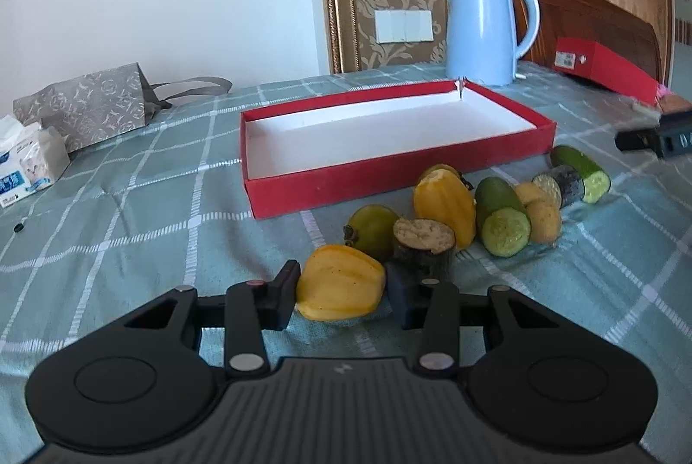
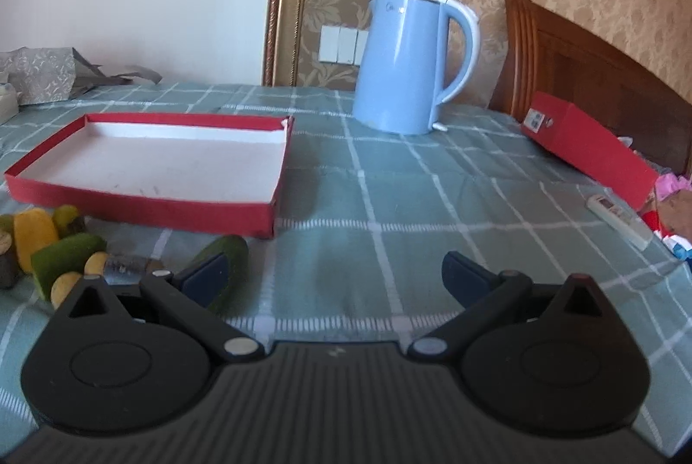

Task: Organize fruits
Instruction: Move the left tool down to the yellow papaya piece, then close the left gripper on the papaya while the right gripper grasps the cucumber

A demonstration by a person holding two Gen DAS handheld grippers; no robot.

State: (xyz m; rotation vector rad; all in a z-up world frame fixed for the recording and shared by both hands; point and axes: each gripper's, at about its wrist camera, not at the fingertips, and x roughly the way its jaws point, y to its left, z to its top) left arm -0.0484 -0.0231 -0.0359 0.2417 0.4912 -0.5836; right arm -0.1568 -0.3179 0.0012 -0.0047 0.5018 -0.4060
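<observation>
Yellow starfruit piece (image 1: 340, 294) sits pinched between the left gripper (image 1: 341, 297) pads, low over the checked teal tablecloth (image 1: 129, 213). Left wrist view: gripper points forward and slightly down, level side to side, both fingers (image 1: 283, 299) pressed onto the piece's flanks. Whether the piece is off the cloth, can't tell.

Just beyond it: dark cut chunk with pale face (image 1: 424, 243), green round fruit (image 1: 372, 231), 2nd yellow starfruit piece (image 1: 443, 206), cucumber half (image 1: 504, 217), small yellow fruits (image 1: 540, 211), another dark chunk (image 1: 562, 183), 2nd cucumber piece (image 1: 581, 173). All bunched on the cloth, in front of the red tray (image 1: 389, 183). Tray has a white floor, nothing in it. Blue kettle (image 1: 484, 27) stands behind the tray's far corner. Red box (image 1: 605, 68) right of it, grey patterned bag (image 1: 86, 107) and tissue pack (image 1: 30, 161) far left. Right gripper's tip (image 1: 657, 137) shows at the right edge, well apart from the pile.

Right wrist view: right gripper (image 2: 335, 278) fingers (image 2: 469, 280) spread wide, nothing between them, only bare cloth. Same forward, slightly downward tilt. Cucumber piece (image 2: 225, 260) lies just behind the left finger. Rest of the fruit pile (image 2: 47, 248) at the lower left, red tray (image 2: 142, 211) behind it, kettle (image 2: 406, 62) centre back, red box (image 2: 588, 152) and a white remote (image 2: 618, 217) on the right.
</observation>
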